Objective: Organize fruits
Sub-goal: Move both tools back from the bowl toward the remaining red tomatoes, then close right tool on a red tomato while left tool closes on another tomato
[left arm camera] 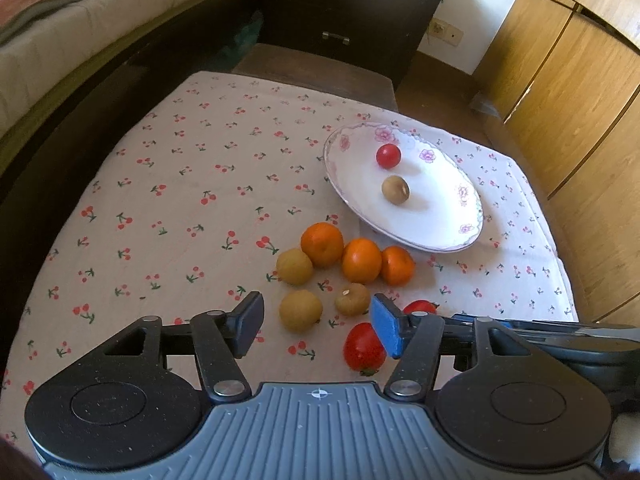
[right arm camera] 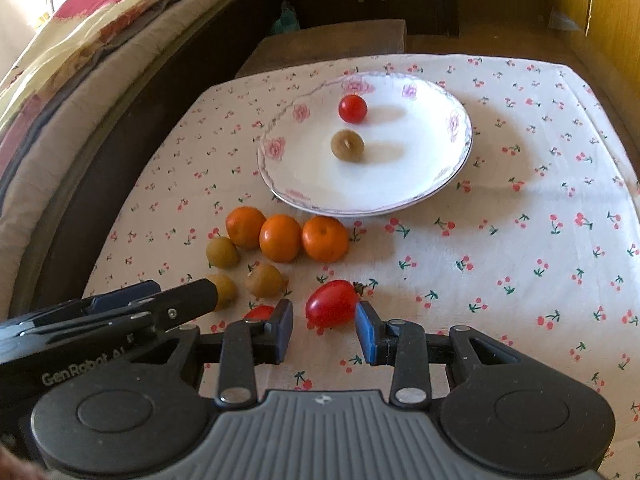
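A white flowered plate holds a cherry tomato and a brown longan. In front of it on the cloth lie three oranges, three longans and two red tomatoes. My left gripper is open over the near longans, one tomato beside its right finger. My right gripper is open, with a tomato just ahead between its fingertips. The left gripper's fingers show in the right wrist view.
The table wears a cherry-print cloth. A bed with folded bedding runs along the left. A dark cabinet stands behind, wooden wardrobe doors at the right.
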The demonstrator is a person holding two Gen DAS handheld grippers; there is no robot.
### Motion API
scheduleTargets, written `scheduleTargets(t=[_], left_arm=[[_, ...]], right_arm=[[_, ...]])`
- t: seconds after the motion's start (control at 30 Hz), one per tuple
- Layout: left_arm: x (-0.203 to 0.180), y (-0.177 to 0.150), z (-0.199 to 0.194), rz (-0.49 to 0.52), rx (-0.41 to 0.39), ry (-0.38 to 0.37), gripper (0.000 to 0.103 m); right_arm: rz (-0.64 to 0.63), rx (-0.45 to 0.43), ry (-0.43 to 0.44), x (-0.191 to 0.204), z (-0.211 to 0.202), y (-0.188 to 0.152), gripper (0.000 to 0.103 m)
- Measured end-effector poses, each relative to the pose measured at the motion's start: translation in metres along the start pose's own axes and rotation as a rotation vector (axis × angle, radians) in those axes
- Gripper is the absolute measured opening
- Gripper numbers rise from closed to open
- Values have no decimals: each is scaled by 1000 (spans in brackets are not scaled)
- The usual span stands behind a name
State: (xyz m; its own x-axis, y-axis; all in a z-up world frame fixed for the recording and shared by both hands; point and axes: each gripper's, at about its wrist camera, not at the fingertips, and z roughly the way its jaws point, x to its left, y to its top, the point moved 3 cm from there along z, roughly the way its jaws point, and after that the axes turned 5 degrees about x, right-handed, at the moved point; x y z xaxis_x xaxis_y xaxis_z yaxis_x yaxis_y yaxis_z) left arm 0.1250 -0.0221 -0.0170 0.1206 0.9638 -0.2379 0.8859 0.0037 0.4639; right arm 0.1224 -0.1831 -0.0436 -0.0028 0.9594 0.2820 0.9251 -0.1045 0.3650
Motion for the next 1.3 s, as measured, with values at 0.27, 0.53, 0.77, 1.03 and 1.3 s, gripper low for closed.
scheduleTargets(t=[0.27, 0.53, 0.77, 1.03, 1.3], left_arm=[[5, -2, 2, -8, 8, -2, 68], [7, -4, 3, -7, 15, -7, 70], [4, -7, 4, 0, 21, -15, 70], [-14, -17, 14, 24, 63, -46, 70], [-33, -22, 30, 27, 106, -70, 66]], right_arm=[[10, 22, -6, 1, 14, 4, 36], [9, 27, -40, -2, 26, 7, 35], [-58, 26, -67, -1, 23, 4, 30], [-63, -1, -95, -19, 2, 0, 30], [-40, 2, -84, -37, -8, -9, 30]])
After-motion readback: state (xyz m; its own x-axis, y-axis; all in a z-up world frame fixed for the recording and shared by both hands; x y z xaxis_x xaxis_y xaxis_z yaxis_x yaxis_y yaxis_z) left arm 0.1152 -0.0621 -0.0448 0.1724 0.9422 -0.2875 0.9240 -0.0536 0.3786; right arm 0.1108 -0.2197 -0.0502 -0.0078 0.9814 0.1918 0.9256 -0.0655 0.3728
